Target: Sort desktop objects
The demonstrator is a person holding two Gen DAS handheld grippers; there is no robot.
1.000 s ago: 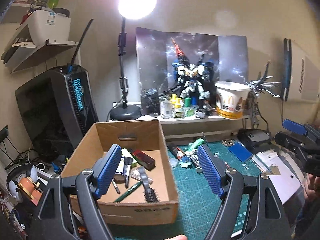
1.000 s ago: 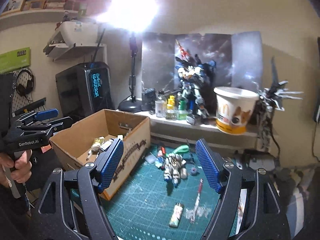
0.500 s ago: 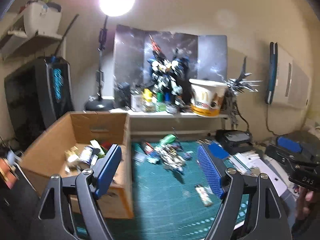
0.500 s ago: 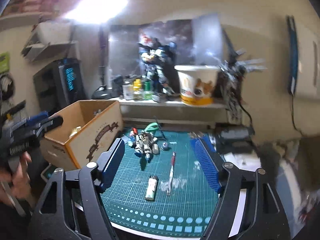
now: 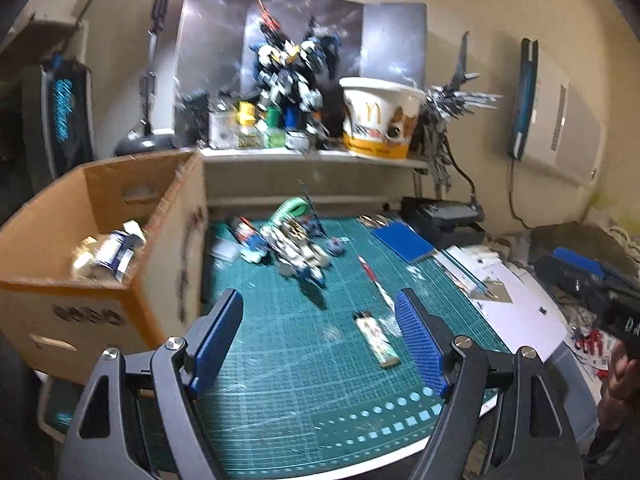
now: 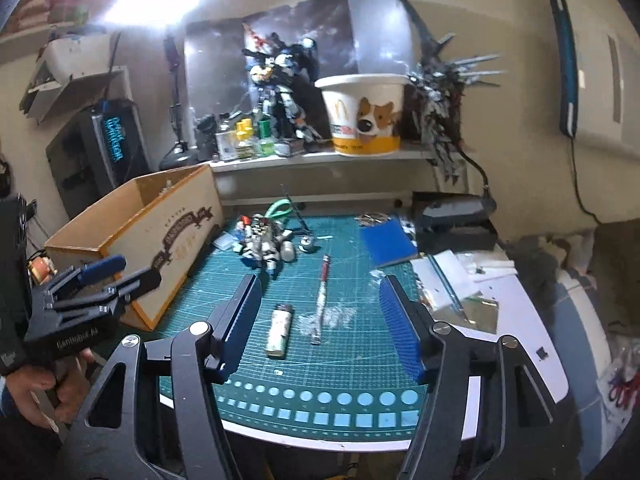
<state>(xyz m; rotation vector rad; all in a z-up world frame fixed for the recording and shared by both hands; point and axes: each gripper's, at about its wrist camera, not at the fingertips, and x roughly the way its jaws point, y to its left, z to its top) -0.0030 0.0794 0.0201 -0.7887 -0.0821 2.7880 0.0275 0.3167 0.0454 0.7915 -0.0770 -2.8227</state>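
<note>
On the green cutting mat (image 5: 280, 364) lie a white lighter (image 5: 376, 338), a red-and-white pen (image 5: 374, 278) and a small toppled robot model (image 5: 298, 248). My left gripper (image 5: 318, 308) hangs open over the mat's near part with nothing between its fingers. The cardboard box (image 5: 160, 216) at its left holds a bottle and other small items. In the right wrist view, my right gripper (image 6: 320, 284) hovers above the lighter (image 6: 280, 330) and pen (image 6: 322, 294). Its jaws are closing and hold nothing. The left gripper (image 6: 92, 292) shows at the left, held by a hand.
A low shelf (image 6: 320, 160) at the back carries paint bottles, a standing robot figure and a paper bucket (image 6: 366, 114). A blue pad (image 6: 386, 246) lies on the mat's right, with papers and a black device (image 6: 456, 220) beyond. The box (image 6: 176, 236) borders the mat's left.
Both grippers have dropped toward the mat. The left view swung from the box's inside to the mat. The right jaws have narrowed.
</note>
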